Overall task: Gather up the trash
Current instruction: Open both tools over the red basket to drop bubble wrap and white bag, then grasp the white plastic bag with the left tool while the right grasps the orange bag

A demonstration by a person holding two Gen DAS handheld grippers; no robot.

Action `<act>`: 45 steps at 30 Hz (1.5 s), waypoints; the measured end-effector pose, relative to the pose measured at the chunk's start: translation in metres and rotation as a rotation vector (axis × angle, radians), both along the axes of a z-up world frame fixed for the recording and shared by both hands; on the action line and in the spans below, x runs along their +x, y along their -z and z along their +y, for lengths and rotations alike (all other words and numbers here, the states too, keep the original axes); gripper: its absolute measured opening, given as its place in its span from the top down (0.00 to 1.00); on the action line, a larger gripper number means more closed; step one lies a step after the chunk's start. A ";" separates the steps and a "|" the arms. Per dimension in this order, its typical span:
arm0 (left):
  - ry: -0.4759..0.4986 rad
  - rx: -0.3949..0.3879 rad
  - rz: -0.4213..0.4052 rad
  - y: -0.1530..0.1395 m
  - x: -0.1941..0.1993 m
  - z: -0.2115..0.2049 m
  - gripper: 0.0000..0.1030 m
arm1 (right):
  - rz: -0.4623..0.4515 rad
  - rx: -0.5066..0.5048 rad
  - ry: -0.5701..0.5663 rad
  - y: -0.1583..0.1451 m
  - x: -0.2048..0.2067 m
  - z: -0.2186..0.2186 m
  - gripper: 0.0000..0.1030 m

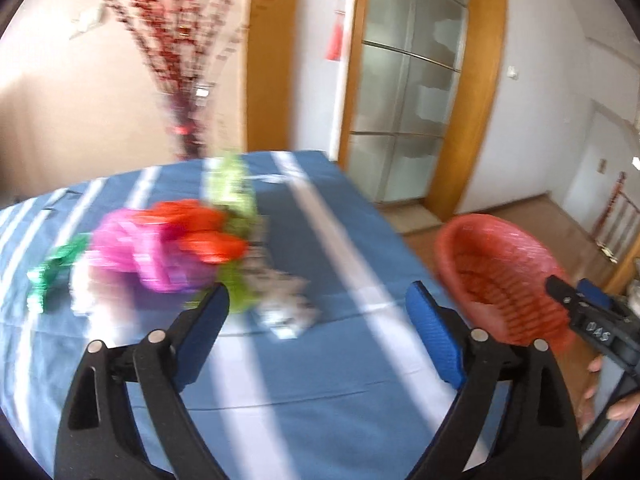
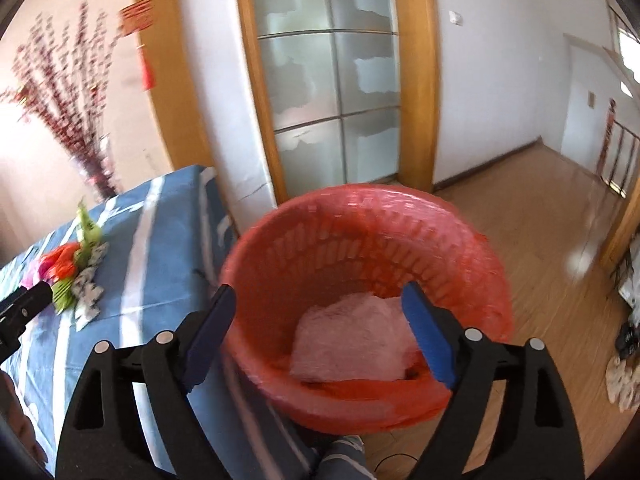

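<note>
Though blurred elsewhere, pale wad (image 2: 352, 336) inside red basket (image 2: 472, 248), right view only.

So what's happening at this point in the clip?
A person with a gripper in each hand is clearing trash off a blue striped tablecloth. A pile of colourful wrappers still lies on it. The left gripper faces the pile, open and empty. The right gripper hangs open over a red basket beside the table, where a pale pink piece already lies.
</note>
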State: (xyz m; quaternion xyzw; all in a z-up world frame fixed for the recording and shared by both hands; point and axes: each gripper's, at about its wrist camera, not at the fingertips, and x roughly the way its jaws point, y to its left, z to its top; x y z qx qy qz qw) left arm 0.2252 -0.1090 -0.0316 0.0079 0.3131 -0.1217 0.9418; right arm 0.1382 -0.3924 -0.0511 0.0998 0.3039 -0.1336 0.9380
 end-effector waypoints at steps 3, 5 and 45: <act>-0.077 0.027 0.006 0.000 -0.002 0.034 0.14 | -0.007 0.004 -0.065 -0.003 0.007 0.025 0.18; -0.121 0.039 0.031 0.002 0.000 0.059 0.13 | -0.010 0.011 -0.107 -0.004 0.013 0.042 0.18; -0.242 -0.074 0.204 0.039 0.069 0.192 0.87 | 0.052 0.019 -0.427 0.002 0.081 0.199 0.35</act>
